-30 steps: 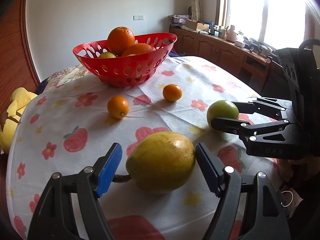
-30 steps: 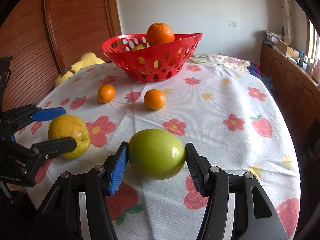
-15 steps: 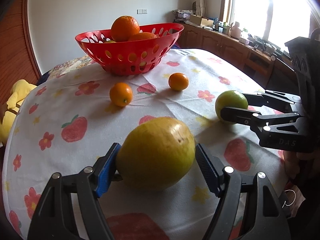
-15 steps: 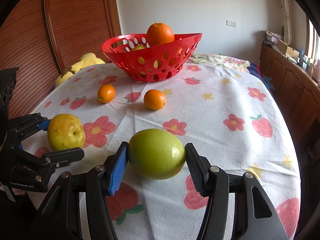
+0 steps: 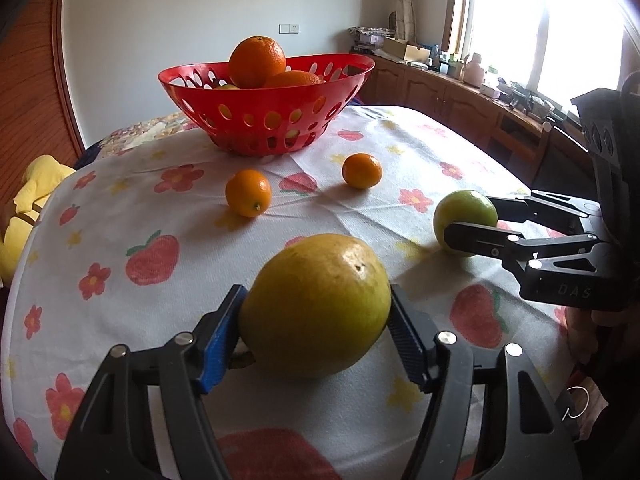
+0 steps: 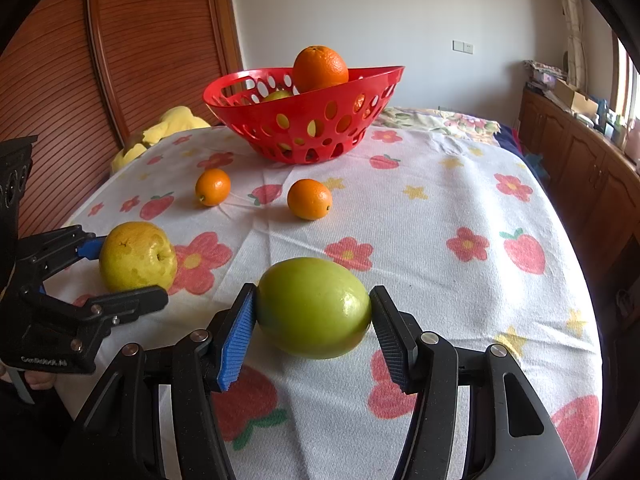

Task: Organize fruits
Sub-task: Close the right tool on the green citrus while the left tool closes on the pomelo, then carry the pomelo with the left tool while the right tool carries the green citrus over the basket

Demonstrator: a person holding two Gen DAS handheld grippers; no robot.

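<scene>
Yellow pear-like fruit point(image 5: 316, 306) is being held across its widest part by the left hand-held gripper point(image 5: 316, 320), both pads touching the skin; whether it is lifted clear of the table point(image 5: 152, 208) cannot be told. Green fruit point(image 6: 314, 307) is being bracketed by the right hand-held gripper point(image 6: 314, 320): left pad touching, right pad touching or a hair off. It is judged to be sitting on the cloth.

Both fruits are being judged as firm, rounded and fairly heavy for their size; the green skin is looking glossy, so slip is being considered likely under a light pinch. A hold at the broadest girth is being favoured, and bruising is being expected from hard squeezing.

Red basket point(image 5: 264, 120), already holding a large orange point(image 5: 258, 62), is standing at the far end; two small oranges point(image 5: 248, 193) point(image 5: 362, 171) are lying loose between.
</scene>
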